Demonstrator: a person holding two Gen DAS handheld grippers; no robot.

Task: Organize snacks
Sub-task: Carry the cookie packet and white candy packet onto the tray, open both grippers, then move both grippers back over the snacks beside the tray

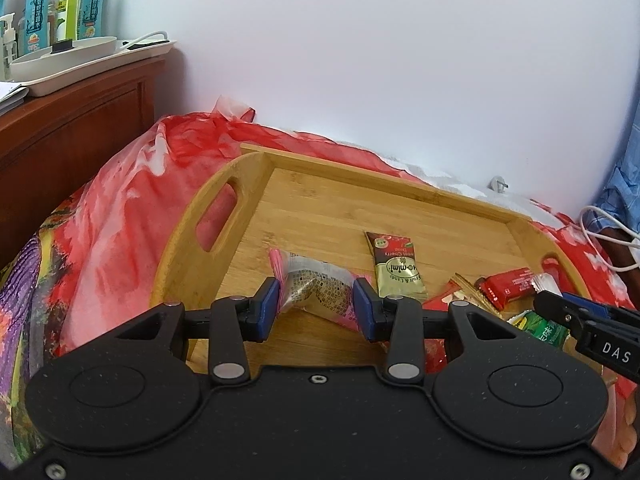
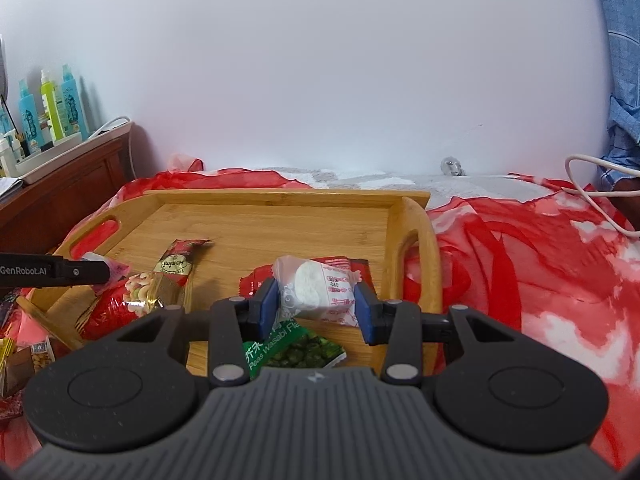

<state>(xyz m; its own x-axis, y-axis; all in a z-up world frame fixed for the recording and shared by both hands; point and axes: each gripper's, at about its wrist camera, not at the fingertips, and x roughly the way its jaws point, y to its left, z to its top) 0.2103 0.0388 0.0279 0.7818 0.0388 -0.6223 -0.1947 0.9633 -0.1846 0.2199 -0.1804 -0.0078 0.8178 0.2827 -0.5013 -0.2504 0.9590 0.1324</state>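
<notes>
The silver and pink snack pack (image 1: 316,290) sits squeezed between the blue pads of the left gripper (image 1: 316,306), low over the wooden tray (image 1: 320,196). The right gripper (image 2: 316,306) pinches a white round snack in a clear wrapper (image 2: 316,288), also over the tray w/ more snacks: a gold cherry candy pack (image 1: 398,268), a red pack (image 1: 510,284) & green wasabi peas (image 2: 298,350). A red cloth (image 2: 520,264) lies under it all.
</notes>
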